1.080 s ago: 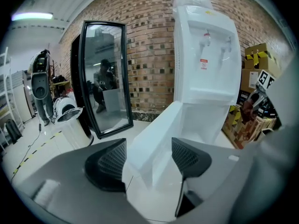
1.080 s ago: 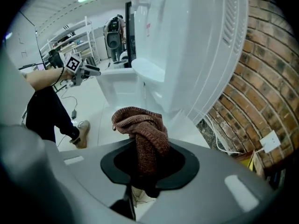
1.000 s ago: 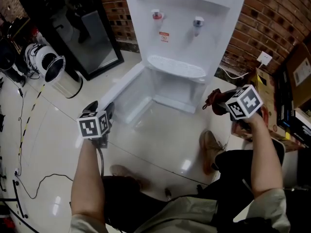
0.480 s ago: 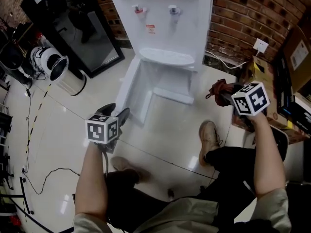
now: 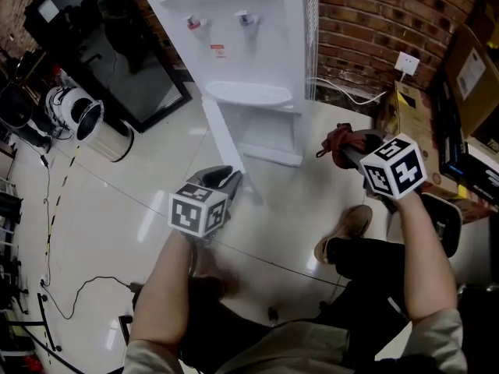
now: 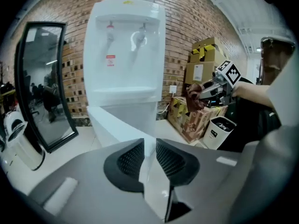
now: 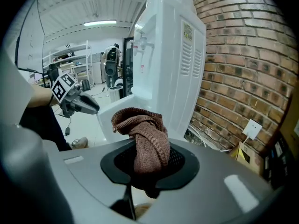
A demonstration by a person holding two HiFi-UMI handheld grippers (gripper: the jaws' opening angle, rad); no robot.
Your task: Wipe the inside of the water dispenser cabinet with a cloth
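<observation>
My cloth (image 7: 147, 134), a brown knitted bunch, is clamped in the right gripper (image 7: 149, 167), up off the floor by the dispenser's right side and well clear of the cabinet (image 5: 269, 135). The cabinet door (image 5: 226, 135) stands swung out toward me. The left gripper (image 6: 150, 155) has just been closing and now pinches the door's free edge in a narrow slot. Glossy pale floor (image 5: 117, 209) gives open room on the left as far as a black-framed mirror (image 5: 148, 76) and a steel bin (image 5: 109, 135). On the right it is tight: brick wall (image 5: 374, 14), cardboard boxes (image 5: 468, 76) and my shoe (image 5: 343, 232).
</observation>
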